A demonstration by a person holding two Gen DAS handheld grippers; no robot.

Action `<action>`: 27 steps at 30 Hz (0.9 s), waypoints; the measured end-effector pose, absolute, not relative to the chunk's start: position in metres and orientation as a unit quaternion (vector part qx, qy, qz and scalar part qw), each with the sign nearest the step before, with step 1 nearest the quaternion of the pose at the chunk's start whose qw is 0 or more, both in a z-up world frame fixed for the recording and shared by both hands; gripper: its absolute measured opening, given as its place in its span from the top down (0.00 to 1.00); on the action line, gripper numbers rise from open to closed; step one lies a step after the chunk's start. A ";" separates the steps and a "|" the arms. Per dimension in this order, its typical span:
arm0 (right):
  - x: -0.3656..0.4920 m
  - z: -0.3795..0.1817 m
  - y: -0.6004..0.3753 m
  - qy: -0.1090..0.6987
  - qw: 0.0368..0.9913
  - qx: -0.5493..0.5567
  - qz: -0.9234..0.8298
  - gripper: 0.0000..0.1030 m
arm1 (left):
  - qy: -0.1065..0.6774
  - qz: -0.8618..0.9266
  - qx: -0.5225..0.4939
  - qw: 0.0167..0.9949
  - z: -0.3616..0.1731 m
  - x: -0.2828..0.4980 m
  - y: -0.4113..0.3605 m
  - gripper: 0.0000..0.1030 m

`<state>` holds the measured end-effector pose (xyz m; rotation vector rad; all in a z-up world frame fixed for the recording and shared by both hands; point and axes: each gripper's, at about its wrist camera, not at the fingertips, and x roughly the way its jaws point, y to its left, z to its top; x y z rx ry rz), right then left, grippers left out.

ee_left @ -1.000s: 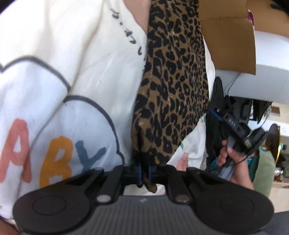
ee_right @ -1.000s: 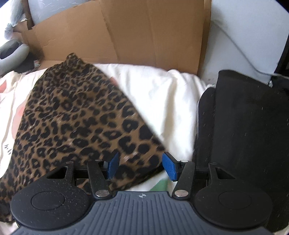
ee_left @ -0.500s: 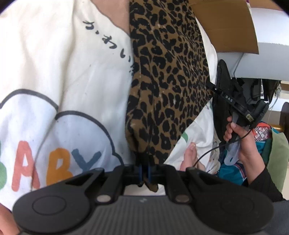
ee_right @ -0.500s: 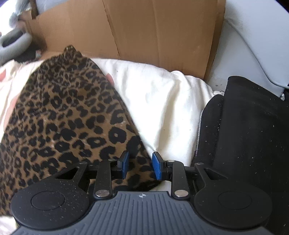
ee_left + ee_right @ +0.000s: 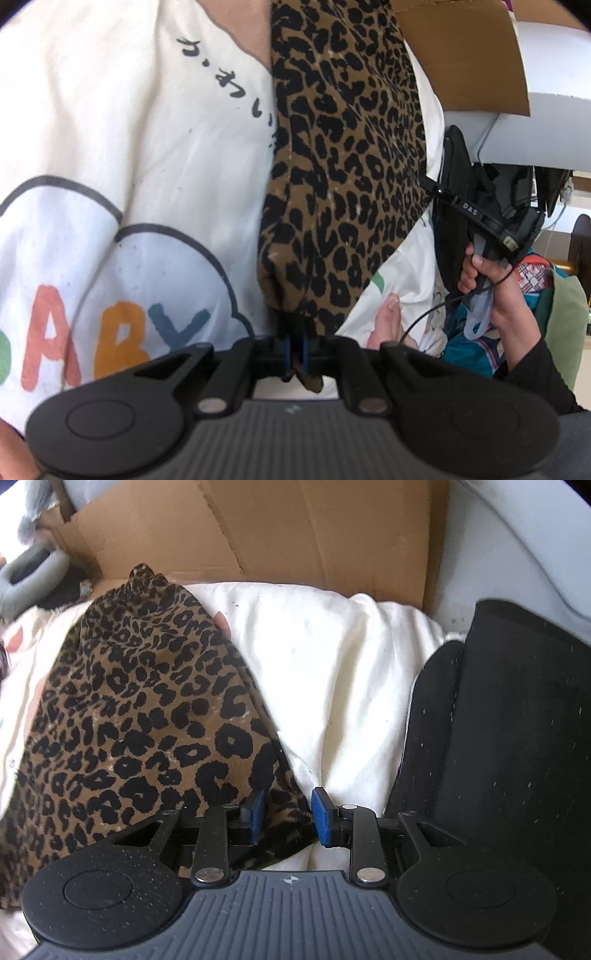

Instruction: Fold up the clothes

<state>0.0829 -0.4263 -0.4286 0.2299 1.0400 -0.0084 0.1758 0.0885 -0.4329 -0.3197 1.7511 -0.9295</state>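
The left gripper [image 5: 295,349] had its blue fingers [image 5: 285,350] pressed almost together on a bunched corner of the leopard-print garment [image 5: 343,166], with a small tail of the fabric poking out below the pinch. From there the garment stretched up and away across the white bedding [image 5: 110,122], which carried a cloud outline and the coloured letters "ABY"; anything left of those letters was cut off by the frame edge, and the dark script higher up was partly covered by the garment.

In the right wrist view, the right gripper [image 5: 287,814] had its fingers [image 5: 320,818] partly open, with the near edge of the leopard-print garment [image 5: 140,716] lying in the gap. The pads did not appear to press on the cloth, though the left pad was half hidden by it. The garment's far tip rose to a small peak just in front of the cardboard [image 5: 258,531], and the near left part ran out of frame beneath the gripper body.

Beside the garment lay a white sheet [image 5: 332,672], and to its right a black fabric item [image 5: 509,738], whose shape was hard to make out. In the left wrist view, a hand [image 5: 491,291] held the handle of the other gripper; the details there were small and cluttered
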 end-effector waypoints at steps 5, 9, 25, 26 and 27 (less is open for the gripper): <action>0.083 -0.424 -0.430 0.498 0.856 0.141 -0.005 0.96 | 0.737 -0.391 -0.134 0.535 -0.432 0.177 0.089 0.94; 0.081 -0.415 -0.431 0.493 0.856 0.154 -0.012 0.96 | 0.734 -0.391 -0.135 0.539 -0.427 0.178 0.088 0.94; 0.062 -0.389 -0.437 0.473 0.842 0.259 -0.019 0.97 | 0.719 -0.403 -0.096 0.558 -0.372 0.203 0.096 0.95; 0.060 -0.389 -0.436 0.474 0.839 0.267 -0.017 0.97 | 0.718 -0.401 -0.094 0.561 -0.369 0.204 0.099 0.95; 0.059 -0.389 -0.435 0.474 0.836 0.275 -0.014 0.97 | 0.718 -0.399 -0.092 0.563 -0.366 0.206 0.101 0.95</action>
